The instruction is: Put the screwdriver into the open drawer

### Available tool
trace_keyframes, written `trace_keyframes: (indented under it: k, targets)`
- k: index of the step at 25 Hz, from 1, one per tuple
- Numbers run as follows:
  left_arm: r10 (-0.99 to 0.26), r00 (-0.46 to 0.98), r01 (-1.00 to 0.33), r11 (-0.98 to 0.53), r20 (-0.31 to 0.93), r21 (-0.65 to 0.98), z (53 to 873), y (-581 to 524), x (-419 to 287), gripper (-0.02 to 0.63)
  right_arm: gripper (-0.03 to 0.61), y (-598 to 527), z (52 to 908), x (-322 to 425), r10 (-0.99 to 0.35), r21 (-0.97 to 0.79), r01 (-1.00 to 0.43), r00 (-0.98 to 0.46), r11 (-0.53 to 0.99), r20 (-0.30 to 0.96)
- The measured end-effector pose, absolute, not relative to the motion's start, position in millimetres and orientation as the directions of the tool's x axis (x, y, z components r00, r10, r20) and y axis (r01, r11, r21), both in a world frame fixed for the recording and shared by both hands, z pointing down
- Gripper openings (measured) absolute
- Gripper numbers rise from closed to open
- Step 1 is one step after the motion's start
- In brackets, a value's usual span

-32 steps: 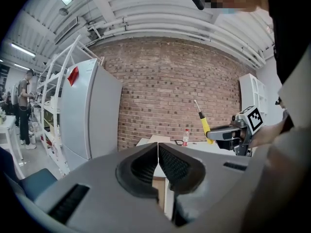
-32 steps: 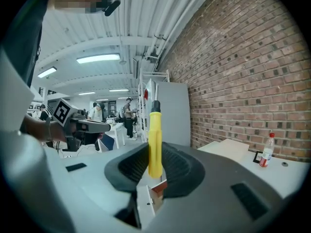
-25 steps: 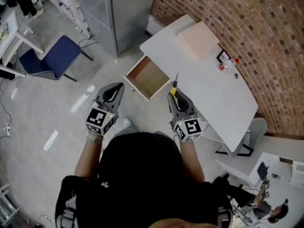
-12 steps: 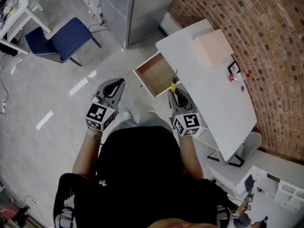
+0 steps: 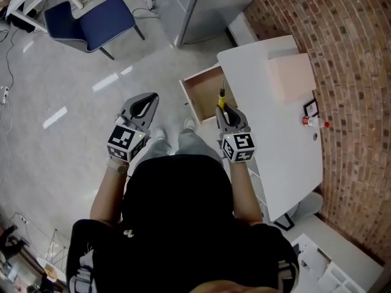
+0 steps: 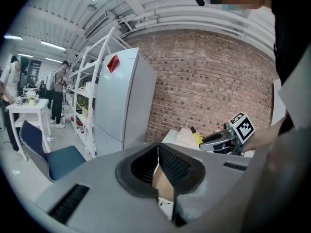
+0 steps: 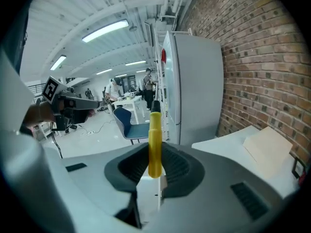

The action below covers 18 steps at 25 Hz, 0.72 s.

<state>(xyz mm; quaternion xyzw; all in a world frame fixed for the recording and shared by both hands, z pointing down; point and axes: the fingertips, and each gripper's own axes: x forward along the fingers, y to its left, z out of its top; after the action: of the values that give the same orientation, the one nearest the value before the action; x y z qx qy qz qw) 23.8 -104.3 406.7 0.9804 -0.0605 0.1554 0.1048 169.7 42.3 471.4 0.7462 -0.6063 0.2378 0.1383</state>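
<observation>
The right tongs (image 5: 223, 110) clamp the yellow-handled screwdriver (image 5: 221, 96) — its shaft pointing outward, apparently over the open drawer (image 5: 198, 90) of the white tabletop (image 5: 275, 121). The left tongs (image 5: 148, 100) are pressed together on nothing — above the floor (image 5: 73, 133).

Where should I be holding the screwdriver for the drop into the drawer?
Hold the screwdriver by its yellow handle, coming from the butt end, as the right tongs do now. The handle is the thick part, and this leaves the thin shaft sticking out free ahead.
</observation>
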Motion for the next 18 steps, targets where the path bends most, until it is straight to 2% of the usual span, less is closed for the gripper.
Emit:
trace_keyframes:
  k: [18]
  targets:
    - [-0.298,0.831,-0.429,-0.881,0.470,0.200,456,-101,11,0.005,0.086,10,604,213,-0.704,-0.174,-0.985,-0.116,-0.012,0.701]
